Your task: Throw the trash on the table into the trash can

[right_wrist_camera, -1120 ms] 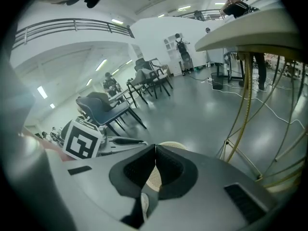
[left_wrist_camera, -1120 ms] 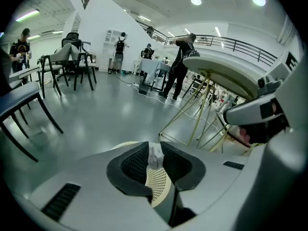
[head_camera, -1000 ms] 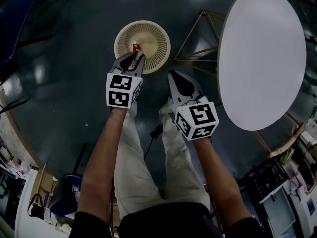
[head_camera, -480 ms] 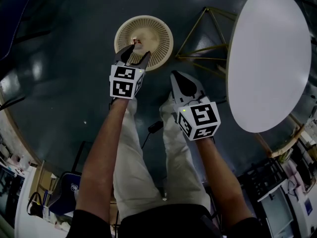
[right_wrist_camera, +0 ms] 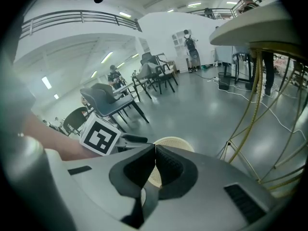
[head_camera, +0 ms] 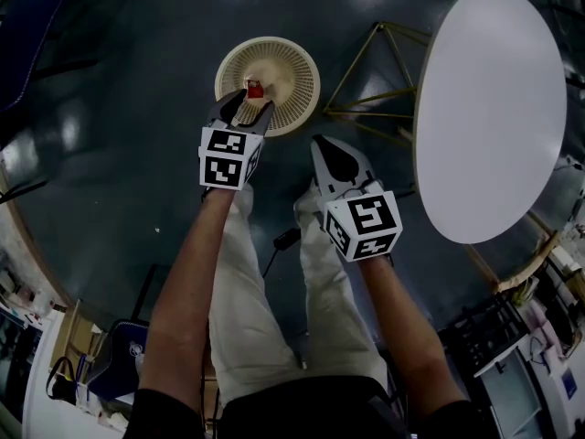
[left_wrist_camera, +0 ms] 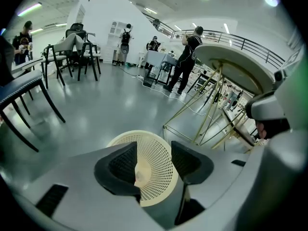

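**Head view.** The left claw (head_camera: 248,104) hangs over the near rim of the trash can (head_camera: 285,55), a cream perforated basket standing on the dark floor (head_camera: 119,108). Its jaws have just been opening and now stand wide, with nothing pinched between them. A small red piece of trash (head_camera: 255,90) shows just past the tips, within the can's ring near its middle. I cannot tell whether it lies on the bottom or is in mid-fall. The right claw (head_camera: 321,142) is held over the floor between the can and the round white surface (head_camera: 484,108), jaws together and empty. No trash shows on the surface from here.

**Left gripper view.** The left claw (left_wrist_camera: 154,147) gapes wide. Only the trash can (left_wrist_camera: 161,172) shows through the gap, well below the pads. A pale speck low in the can may be the piece, but it is too small to tell. The surface (left_wrist_camera: 231,61) stands at the right on thin gold legs.

**Right gripper view.** The right claw (right_wrist_camera: 155,150) has its pads meeting with nothing between them. The trash can (right_wrist_camera: 175,142) peeks over them, and the left claw's marker cube (right_wrist_camera: 100,136) sits to the left.

**Handling.** The piece looks tiny and light, probably a crumpled wrapper. It would be soft under the pads and not fragile, but apt to slip out or cling. Such a scrap is best pinched across its middle with the very tips and let go low over the can's centre, since it may drift. The task looks done or nearly so.
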### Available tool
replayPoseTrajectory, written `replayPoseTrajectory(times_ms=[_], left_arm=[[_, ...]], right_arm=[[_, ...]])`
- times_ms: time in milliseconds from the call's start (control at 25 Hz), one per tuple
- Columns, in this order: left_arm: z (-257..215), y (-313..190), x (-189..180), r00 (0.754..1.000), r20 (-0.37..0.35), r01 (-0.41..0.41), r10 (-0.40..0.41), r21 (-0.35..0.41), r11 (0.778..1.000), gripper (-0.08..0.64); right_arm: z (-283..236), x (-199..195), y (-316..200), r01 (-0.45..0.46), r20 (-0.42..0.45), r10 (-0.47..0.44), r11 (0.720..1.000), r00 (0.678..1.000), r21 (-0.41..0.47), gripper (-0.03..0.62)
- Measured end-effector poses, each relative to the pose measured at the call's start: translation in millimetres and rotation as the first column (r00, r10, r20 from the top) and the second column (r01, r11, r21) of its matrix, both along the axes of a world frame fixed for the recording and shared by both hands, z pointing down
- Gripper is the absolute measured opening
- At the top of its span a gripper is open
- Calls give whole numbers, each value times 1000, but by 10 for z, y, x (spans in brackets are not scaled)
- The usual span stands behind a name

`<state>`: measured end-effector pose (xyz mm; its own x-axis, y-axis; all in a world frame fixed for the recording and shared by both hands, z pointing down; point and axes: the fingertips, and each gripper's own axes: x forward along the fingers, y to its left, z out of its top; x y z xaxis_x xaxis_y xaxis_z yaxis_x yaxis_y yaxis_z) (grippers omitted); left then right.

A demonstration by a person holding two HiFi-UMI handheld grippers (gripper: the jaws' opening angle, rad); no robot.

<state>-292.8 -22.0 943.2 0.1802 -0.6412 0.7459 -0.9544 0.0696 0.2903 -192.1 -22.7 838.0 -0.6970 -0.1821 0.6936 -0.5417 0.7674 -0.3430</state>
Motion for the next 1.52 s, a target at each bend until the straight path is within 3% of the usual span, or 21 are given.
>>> replayPoseTrajectory(times_ms=[240,520,760,1160,1520], left_arm=[[-245,39,-27,1000,30,6,-6,9,1000,121],[-755,179,-32,999,47,-6,6,14,1000,44],[-1422,120,-33,997,72,-13,9,56,998,20],[-2821,-14,112,996,93,-20,2,185,983,15],[-4054,-80,608,993,114,-44,10,299,953,15]], right_arm=[[-156,-15,36,-6,8,6,1000,1000,10,20],[-707,-129,121,38,40,-39,999,998,27,20],[-1311,-184,19,31,78,-37,997,996,71,20],[-2288,-60,-70,14,128,-28,994,991,109,20],[-3251,353,-245,-19,180,-12,985,984,170,20]])
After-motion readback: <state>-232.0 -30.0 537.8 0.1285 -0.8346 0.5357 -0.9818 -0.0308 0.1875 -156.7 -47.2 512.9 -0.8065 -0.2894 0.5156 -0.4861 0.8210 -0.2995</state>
